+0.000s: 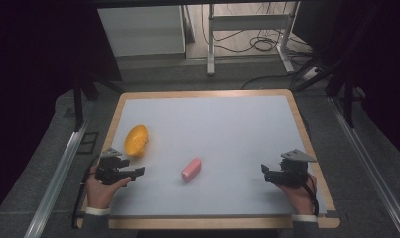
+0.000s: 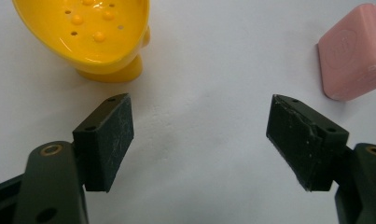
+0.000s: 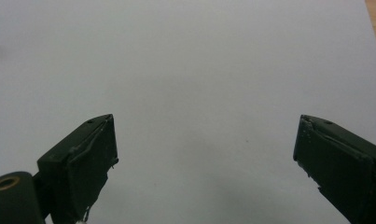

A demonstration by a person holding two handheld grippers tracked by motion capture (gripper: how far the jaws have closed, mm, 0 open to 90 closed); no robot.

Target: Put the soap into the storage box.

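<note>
Pink soap bar [image 1: 191, 169] lay near the table [image 1: 247, 124] centre, toward the near edge, right of the yellow soap dish [image 1: 136, 140]. Left gripper [image 1: 133, 172] sat near-left by the dish, jaws wide, empty; right gripper [image 1: 265, 171] near-right, well apart, also wide and empty. Bar looked light, stiff, probably slick; best pinched across its long flat sides. Dish looked like hard glossy plastic.
</note>
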